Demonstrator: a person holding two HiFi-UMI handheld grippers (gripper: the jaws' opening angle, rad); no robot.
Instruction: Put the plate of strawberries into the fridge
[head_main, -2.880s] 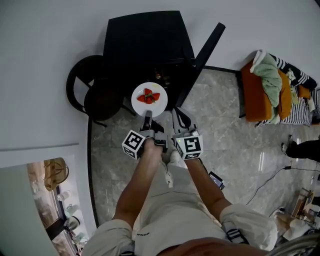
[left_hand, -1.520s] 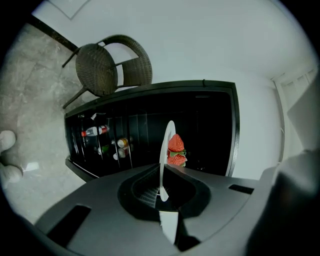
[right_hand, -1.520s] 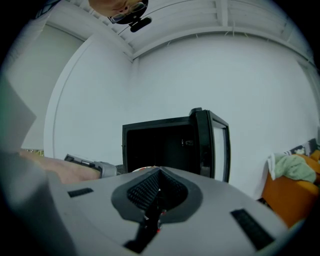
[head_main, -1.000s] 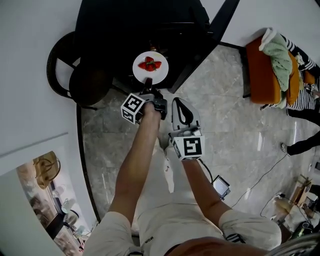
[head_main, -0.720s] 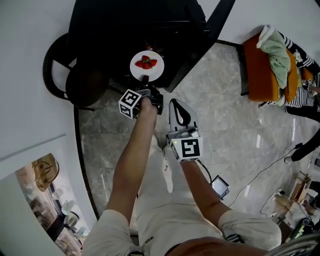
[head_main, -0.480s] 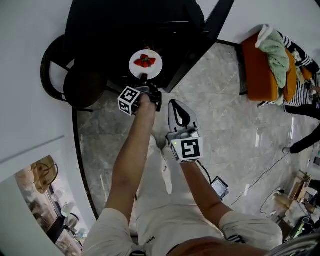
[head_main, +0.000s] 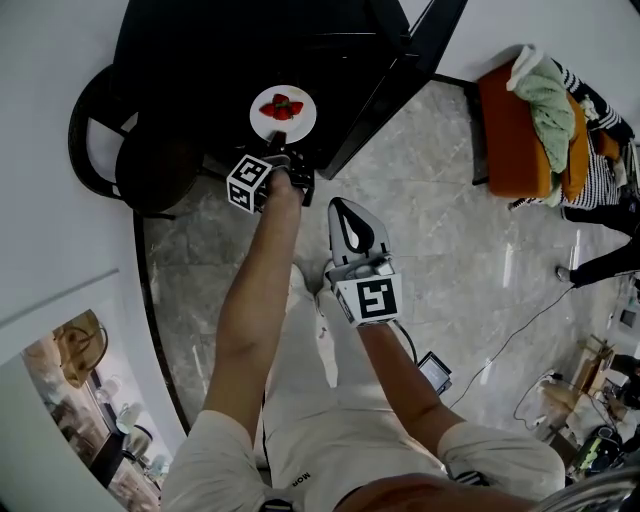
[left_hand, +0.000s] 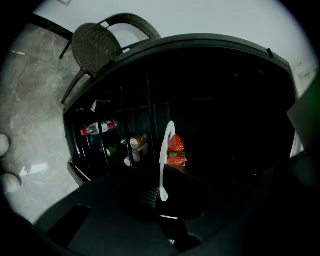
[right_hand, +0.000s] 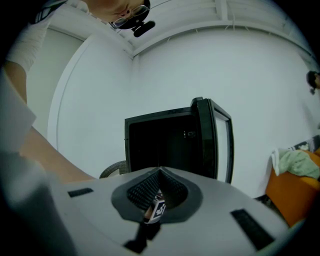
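At the far left we see a dark chair (head_main: 140, 165) close by the black fridge (head_main: 250, 50). The fridge door (head_main: 400, 80) is swung open to the right, and the inside is very dark. In the left gripper view we can see bottles (left_hand: 100, 128) on racks at the left side inside it.

Our left arm is stretched out to the fridge. Our left tongs (head_main: 278, 140) are clamped on the near rim of the white plate (head_main: 283, 113). The plate is held up at the open front of the fridge, over its dark inside. We cannot tell if it rests on a shelf. The red strawberries (head_main: 281, 105) lie in a small heap in the middle of the plate. In the left gripper view the plate looks like a thin white line, with the strawberries on its right side.

Our right tongs (head_main: 342, 208) hang back, nearer to our body, over the grey stone floor (head_main: 440, 230). They are pressed together with nothing in them, and they point at the fridge.

Far to the right is an orange seat (head_main: 510, 130) with a green cloth (head_main: 548, 105) on it.
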